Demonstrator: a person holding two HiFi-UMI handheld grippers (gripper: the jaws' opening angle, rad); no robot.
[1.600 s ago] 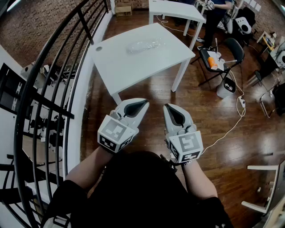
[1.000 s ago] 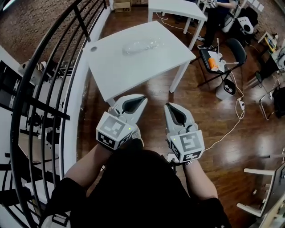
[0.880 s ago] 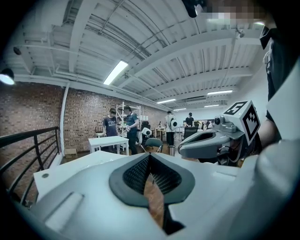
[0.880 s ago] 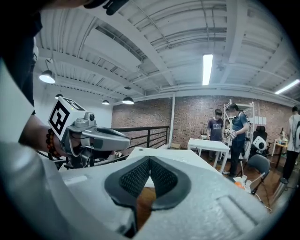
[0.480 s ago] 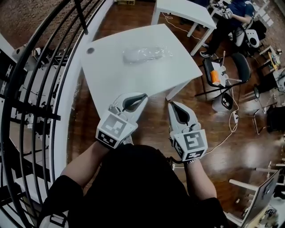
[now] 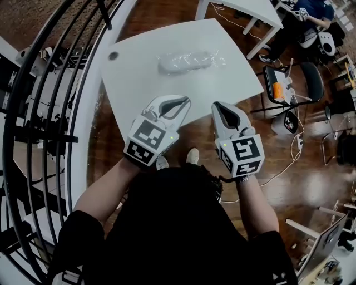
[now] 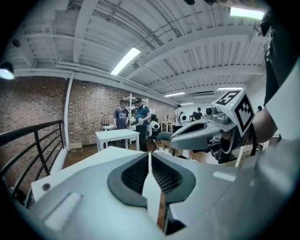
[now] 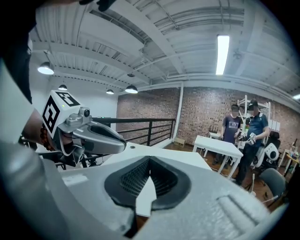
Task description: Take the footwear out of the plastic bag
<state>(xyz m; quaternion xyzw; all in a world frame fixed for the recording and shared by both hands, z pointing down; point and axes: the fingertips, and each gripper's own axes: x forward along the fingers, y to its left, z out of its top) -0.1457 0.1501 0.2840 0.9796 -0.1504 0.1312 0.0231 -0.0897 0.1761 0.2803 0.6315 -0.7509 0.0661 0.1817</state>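
A clear plastic bag with pale footwear inside lies on the far half of the white table. Both grippers hover side by side over the table's near edge, well short of the bag. My left gripper points toward it; its jaws are opening, a thin slit shows between the pads, and nothing is between them. My right gripper is shut and empty, its pads meeting at the tip. Each gripper shows from the side in the other's view.
A black curved railing runs along the left of the table. To the right stand a black chair holding an orange item and a second white table. People stand far back. A white cable lies on the wood floor.
The person has walked up to the table; it and the bag now sit much nearer. Both grippers have come forward over the table's near edge.
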